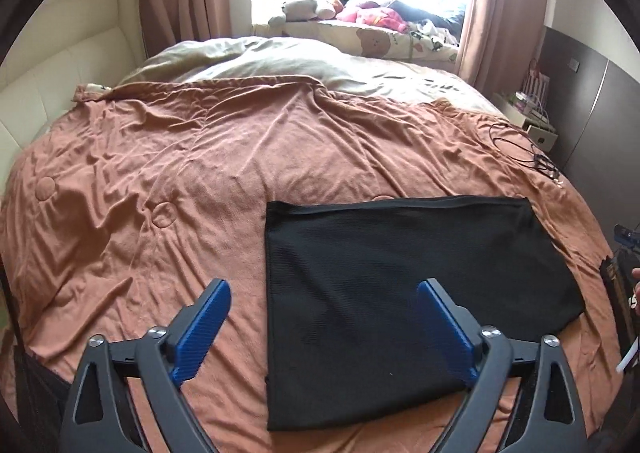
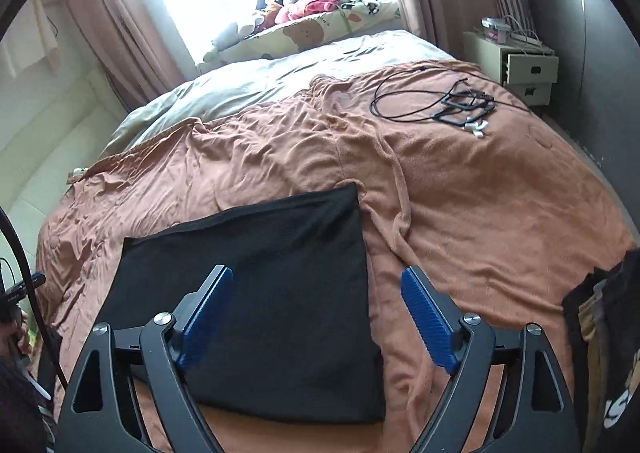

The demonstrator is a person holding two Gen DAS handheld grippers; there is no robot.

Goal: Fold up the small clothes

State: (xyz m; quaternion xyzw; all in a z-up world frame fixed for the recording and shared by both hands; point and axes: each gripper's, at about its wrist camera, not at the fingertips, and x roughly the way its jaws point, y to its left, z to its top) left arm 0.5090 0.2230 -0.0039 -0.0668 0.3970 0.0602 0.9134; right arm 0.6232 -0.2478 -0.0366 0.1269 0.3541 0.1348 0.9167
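Both your grippers, the left gripper [image 1: 324,303] and the right gripper [image 2: 318,289], hover with jaws spread wide and nothing between them. Below them the black garment [image 1: 400,285] lies flat on the brown blanket [image 1: 160,173], already a neat rectangle of fine ribbed knit. For the next fold, I think you should pinch two corners of one edge evenly. Further away, black cables [image 2: 440,101] lie on the crumpled, soft blanket.
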